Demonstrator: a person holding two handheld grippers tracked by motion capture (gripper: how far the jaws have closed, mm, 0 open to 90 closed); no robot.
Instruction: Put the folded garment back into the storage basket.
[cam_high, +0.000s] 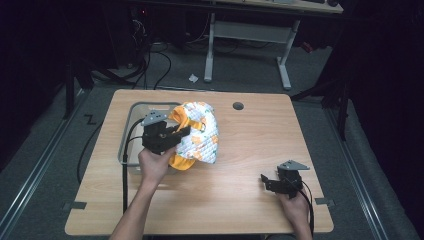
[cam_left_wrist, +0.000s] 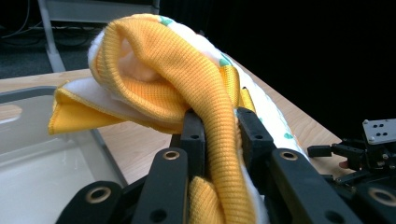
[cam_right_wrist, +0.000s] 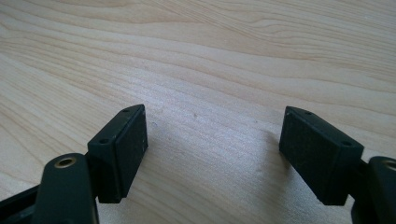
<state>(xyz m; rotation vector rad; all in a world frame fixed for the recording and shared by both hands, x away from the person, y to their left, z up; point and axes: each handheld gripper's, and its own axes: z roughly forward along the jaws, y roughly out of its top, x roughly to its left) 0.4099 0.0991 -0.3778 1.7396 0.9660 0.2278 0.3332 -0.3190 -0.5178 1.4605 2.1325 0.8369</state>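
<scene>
Left tongs (cam_high: 182, 132) and hand are covering part of the yellow cloth (cam_high: 197, 135) & the tray's (cam_high: 131, 116) inside. Cloth's bottom end is getting cut off in left gripper view.

An orange-ribbed garment (cam_high: 197, 135), quilted white with orange and green prints, meets a grey bin (cam_high: 131, 131) on a pale woodgrain table (cam_high: 250, 145); the grippers are black.

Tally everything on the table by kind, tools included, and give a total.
Padded garment, orange and white: 1
Grey bin: 1
Tools: 2, the left tool and the right tool
Total: 4
</scene>
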